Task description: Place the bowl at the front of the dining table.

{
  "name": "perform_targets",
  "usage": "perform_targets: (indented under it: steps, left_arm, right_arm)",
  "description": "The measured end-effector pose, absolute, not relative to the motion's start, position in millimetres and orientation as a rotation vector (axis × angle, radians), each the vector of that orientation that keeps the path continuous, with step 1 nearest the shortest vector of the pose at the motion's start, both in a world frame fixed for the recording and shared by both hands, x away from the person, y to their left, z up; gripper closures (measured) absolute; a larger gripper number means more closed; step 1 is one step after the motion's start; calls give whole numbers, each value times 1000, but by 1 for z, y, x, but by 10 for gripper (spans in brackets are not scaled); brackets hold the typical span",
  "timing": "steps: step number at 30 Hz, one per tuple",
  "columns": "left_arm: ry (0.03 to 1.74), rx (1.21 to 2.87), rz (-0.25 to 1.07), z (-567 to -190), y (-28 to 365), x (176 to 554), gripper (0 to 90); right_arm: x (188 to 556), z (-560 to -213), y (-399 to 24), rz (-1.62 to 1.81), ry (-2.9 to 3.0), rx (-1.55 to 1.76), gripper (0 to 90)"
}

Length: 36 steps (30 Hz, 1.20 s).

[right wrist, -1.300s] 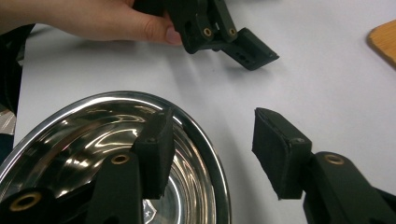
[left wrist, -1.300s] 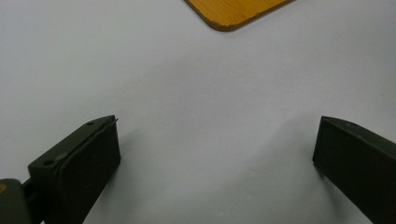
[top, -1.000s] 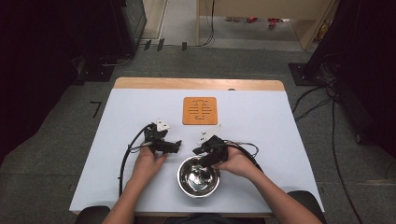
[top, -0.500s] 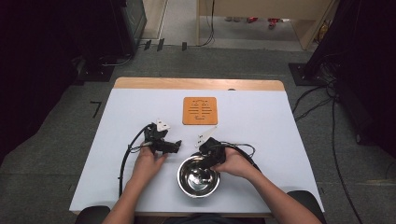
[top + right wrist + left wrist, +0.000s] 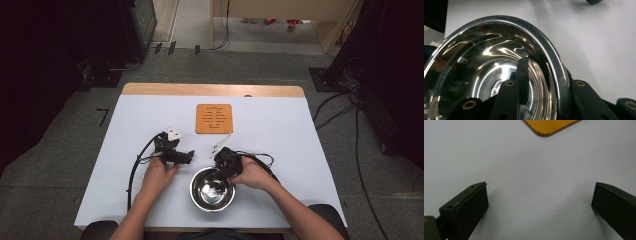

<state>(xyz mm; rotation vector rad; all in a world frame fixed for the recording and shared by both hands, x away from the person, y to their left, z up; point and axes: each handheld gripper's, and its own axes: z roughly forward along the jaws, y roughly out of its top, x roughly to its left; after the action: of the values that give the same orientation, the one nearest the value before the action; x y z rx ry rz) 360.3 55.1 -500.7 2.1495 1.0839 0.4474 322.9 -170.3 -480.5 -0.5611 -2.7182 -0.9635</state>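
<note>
A shiny steel bowl sits near the table's front edge, between the person's two hands. My right gripper is at the bowl's far right rim. In the right gripper view one jaw is inside the bowl and the other outside, so my right gripper is shut on the rim. My left gripper lies to the left of the bowl, apart from it. In the left gripper view it stands open over bare white table with nothing between its jaws.
An orange slotted wooden mat lies flat at the back middle of the white table; its corner shows ahead of the left jaws. Black cables trail from both grippers. Dark equipment stands on the floor around the table.
My right gripper has shifted slightly toward the person and settled onto the bowl's rim. The left gripper and the bowl have stayed where they were.
</note>
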Motion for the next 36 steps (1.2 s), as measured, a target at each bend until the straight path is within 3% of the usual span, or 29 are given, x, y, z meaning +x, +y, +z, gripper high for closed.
perform_targets:
  steps: [13, 36]
  left_arm:
    - [1084, 2150, 448, -501, 55, 360, 5]
    - [1084, 2150, 448, -501, 55, 360, 5]
  right_arm:
    - [325, -470, -181, -899, -2735, -521, 860]
    - [328, -472, -181, -853, -2644, -577, 877]
